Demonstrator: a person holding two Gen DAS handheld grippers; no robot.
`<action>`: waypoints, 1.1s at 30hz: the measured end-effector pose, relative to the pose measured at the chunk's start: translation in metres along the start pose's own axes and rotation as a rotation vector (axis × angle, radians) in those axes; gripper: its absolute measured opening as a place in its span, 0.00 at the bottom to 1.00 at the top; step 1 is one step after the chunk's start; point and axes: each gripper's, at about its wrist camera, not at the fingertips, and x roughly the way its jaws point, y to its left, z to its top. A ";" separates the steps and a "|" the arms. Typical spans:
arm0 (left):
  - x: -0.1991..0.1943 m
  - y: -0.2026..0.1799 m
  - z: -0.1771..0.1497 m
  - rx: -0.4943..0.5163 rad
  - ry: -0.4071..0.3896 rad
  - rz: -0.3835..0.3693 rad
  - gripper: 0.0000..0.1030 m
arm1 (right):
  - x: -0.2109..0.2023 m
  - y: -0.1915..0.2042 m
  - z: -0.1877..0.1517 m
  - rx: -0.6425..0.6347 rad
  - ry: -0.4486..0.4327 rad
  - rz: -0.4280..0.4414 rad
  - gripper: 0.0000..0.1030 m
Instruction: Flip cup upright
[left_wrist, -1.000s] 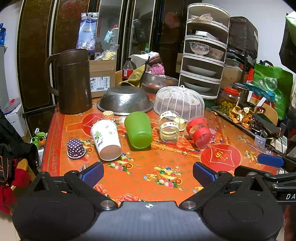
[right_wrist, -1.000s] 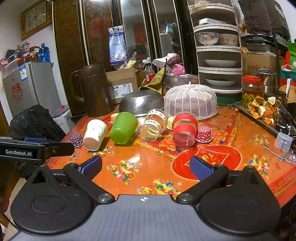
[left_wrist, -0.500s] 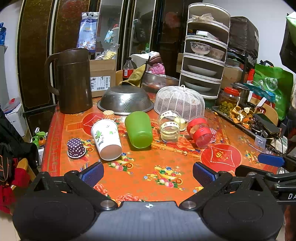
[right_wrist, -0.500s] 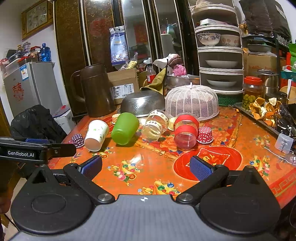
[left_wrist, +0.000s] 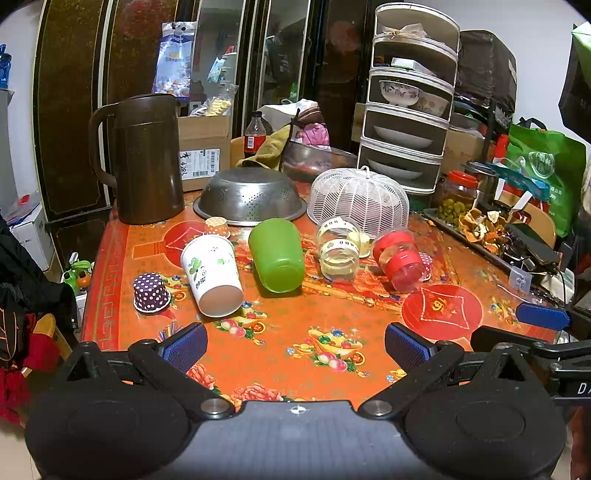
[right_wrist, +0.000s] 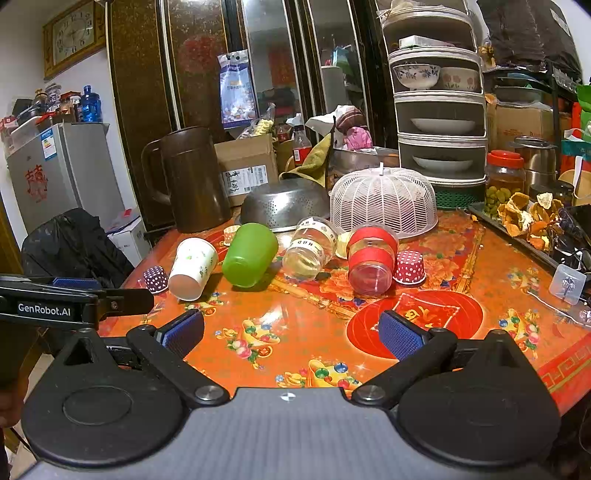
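Several cups lie on their sides in a row on the orange table: a white paper cup, a green plastic cup, a clear glass cup and a red-banded clear cup. My left gripper is open and empty, near the table's front edge, well short of the cups. My right gripper is open and empty, also short of the cups. The left gripper's side shows in the right wrist view.
A brown jug, an upturned steel colander and a white mesh food cover stand behind the cups. Small polka-dot paper cups sit beside them. A tiered dish rack and a tray of peels are at the right.
Both grippers have edged slightly forward toward the cups. The cups have not moved and both grippers stay open.
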 end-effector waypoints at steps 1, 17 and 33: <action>0.000 0.000 0.000 0.000 0.001 -0.001 1.00 | 0.000 0.000 0.000 0.000 0.000 0.000 0.99; 0.003 -0.003 0.002 0.009 0.015 0.003 1.00 | 0.000 -0.004 -0.003 0.006 0.003 0.002 0.99; 0.012 -0.020 0.011 0.044 0.033 0.021 1.00 | 0.000 -0.022 -0.005 0.037 -0.003 0.028 0.99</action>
